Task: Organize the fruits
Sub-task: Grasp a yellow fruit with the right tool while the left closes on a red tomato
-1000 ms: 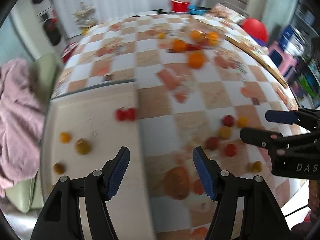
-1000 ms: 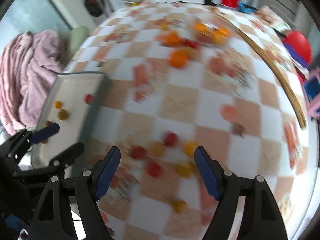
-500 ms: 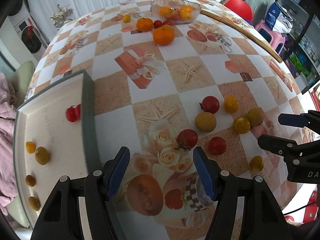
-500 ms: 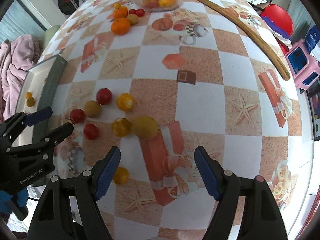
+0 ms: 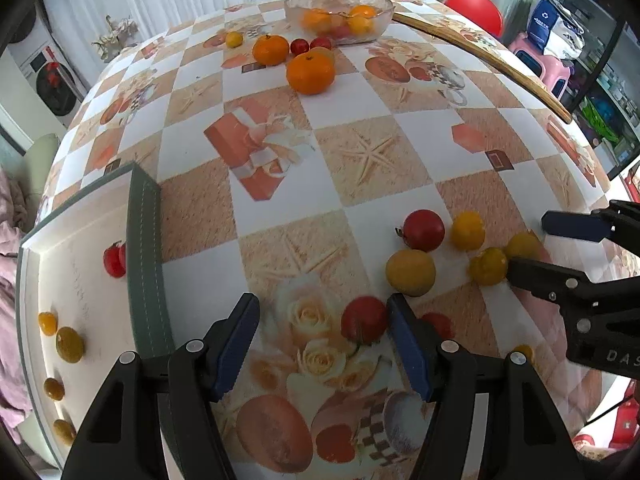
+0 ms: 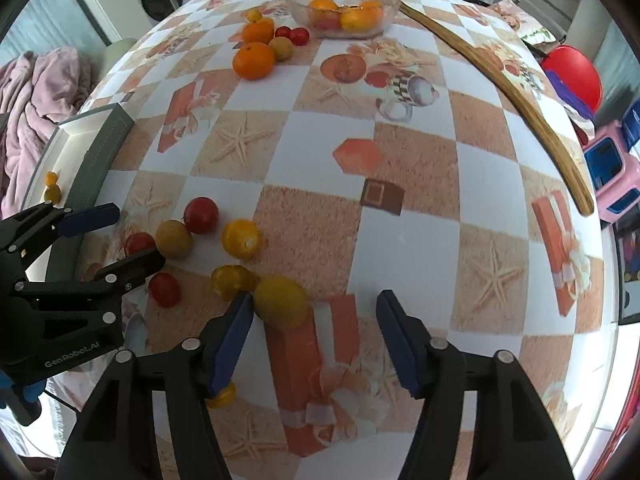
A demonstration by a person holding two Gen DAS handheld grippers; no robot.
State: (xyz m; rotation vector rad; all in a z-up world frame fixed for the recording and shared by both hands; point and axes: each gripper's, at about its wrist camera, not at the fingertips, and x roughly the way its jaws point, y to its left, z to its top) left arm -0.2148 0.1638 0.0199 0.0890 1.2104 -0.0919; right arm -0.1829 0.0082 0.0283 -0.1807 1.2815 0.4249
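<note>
Several small red and yellow tomatoes lie in a cluster on the checkered tablecloth. My left gripper (image 5: 322,338) is open, with a red tomato (image 5: 363,319) between its fingers, close to the right finger. It also shows in the right wrist view (image 6: 116,236). My right gripper (image 6: 314,334) is open, with a yellow tomato (image 6: 281,301) just inside its left finger. It also shows in the left wrist view (image 5: 528,246). A white tray (image 5: 144,248) with a grey rim on the left holds a red tomato (image 5: 113,259) and several yellow ones.
At the far end a glass bowl (image 5: 340,14) holds oranges, with two oranges (image 5: 310,72) and small tomatoes in front of it. A wooden stick (image 6: 500,76) lies along the right table edge. A pink cloth (image 6: 36,96) lies on a seat to the left.
Both grippers have moved forward and down toward the tomato cluster. The red tomato now sits between the left fingers and the yellow one between the right fingers.
</note>
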